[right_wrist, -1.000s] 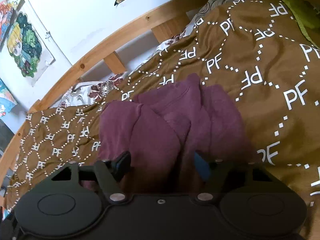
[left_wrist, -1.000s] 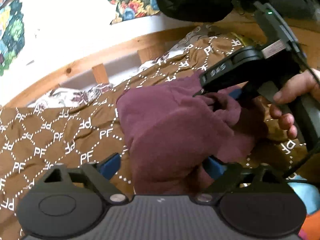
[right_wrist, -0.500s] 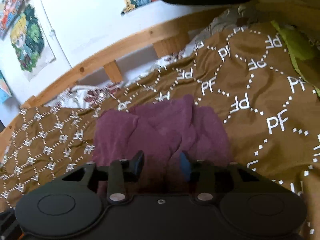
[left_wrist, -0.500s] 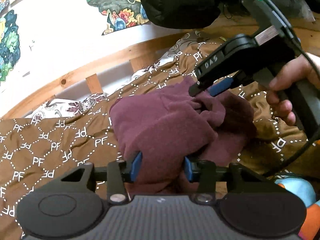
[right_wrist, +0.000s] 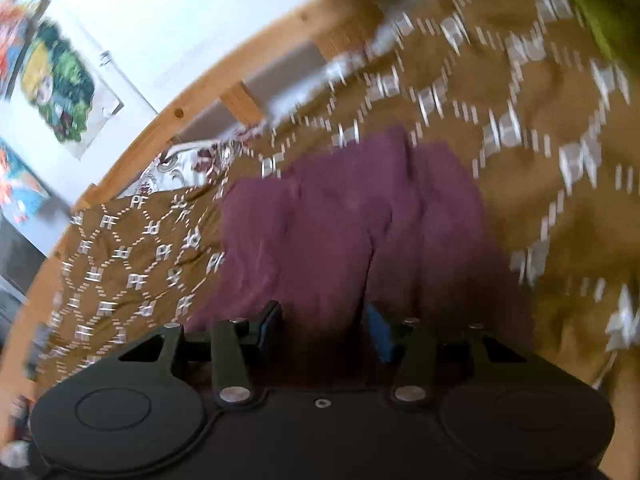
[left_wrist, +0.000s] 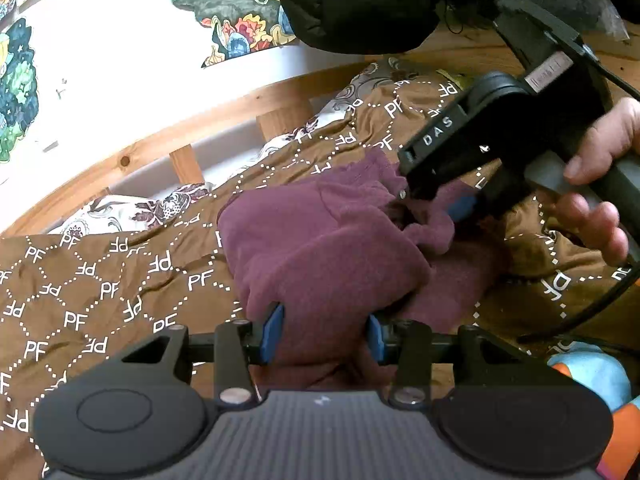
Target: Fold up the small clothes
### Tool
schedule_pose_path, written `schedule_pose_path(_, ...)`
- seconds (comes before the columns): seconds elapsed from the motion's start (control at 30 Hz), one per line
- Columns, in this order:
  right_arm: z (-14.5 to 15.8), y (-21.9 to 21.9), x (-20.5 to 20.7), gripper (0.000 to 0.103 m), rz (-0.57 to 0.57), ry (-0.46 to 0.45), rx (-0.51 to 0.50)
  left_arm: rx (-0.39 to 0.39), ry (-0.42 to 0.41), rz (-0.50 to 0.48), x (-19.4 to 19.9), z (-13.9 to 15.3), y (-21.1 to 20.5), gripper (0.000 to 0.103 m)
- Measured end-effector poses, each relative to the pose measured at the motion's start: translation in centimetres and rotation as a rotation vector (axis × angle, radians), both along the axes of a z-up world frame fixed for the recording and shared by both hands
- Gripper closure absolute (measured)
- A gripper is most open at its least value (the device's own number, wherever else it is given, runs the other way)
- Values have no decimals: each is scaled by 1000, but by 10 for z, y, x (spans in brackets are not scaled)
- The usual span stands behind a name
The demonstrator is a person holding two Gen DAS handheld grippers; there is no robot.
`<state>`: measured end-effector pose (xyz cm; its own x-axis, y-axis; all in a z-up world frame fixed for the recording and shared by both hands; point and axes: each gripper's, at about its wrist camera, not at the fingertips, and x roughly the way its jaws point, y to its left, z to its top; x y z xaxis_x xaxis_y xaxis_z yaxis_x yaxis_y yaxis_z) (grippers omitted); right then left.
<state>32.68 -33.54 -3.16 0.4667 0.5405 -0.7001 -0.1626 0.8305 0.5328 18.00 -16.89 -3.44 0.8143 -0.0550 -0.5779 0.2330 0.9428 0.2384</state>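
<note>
The maroon garment [left_wrist: 328, 248] lies bunched on the brown bedspread [left_wrist: 100, 280], below the wooden bed rail [left_wrist: 160, 152]. The left gripper [left_wrist: 322, 334] pinches its near edge. To its right, the right gripper [right_wrist: 324, 330] has fabric between jaws that are opening slightly. Lifting both edges evenly should keep the fold straight.

Your wooden-framed bed [left_wrist: 160, 148] carries brown PF-lettered diamond-pattern cover [left_wrist: 100, 280]; crumpled maroon fleece garment [left_wrist: 320, 248] lies directly on cover.

We are seeing garment [left_wrist: 328, 248] lying on blanket [left_wrist: 100, 288] on bed; bed rail [left_wrist: 160, 148] standing behind; pillow [left_wrist: 116, 212] lying between.
</note>
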Motion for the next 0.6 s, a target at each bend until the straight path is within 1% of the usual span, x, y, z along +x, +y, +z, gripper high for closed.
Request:
schedule_pose_path(0.03,-6,-4,0,54,-8,50,47,-3,1,0,0,0,0,56)
schedule_pose_path(0.07,-11,-7,1,55,-16,78,86,-5,1,0,0,0,1,58)
schedule_pose_path(0.13,-17,-12,3,57,-48,110,168,-9,0,-2,0,0,0,62)
schedule_pose_path(0.17,-18,-14,5,58,-64,113,191,-13,-1,-3,0,0,1,64)
schedule_pose_path(0.2,-19,-13,7,59,-76,106,200,-16,-2,-3,-1,0,1,66)
schedule_pose_path(0.23,-18,-12,9,62,-82,91,190,-20,-3,-5,-1,0,1,67)
schedule_pose_path(0.3,-17,-5,12,70,-81,57,134,-26,-6,-8,-2,0,0,71)
schedule_pose_path(0.33,-16,-3,13,78,-81,43,112,-31,-7,-11,-3,0,0,72)
schedule_pose_path(0.37,-15,0,13,86,-78,23,94,-37,-8,-15,-3,0,0,74)
schedule_pose_path(0.4,-13,2,12,87,-74,-2,76,-47,-7,-18,-4,1,0,75)
schedule_pose_path(0.43,-8,4,11,92,-67,-41,54,-58,-8,-21,-4,2,0,76)
schedule_pose_path(0.5,4,9,9,93,-50,-127,20,-87,-1,-24,-1,5,-5,79)
schedule_pose_path(0.6,27,16,2,94,-22,-305,-53,-170,17,-28,8,14,-13,82)
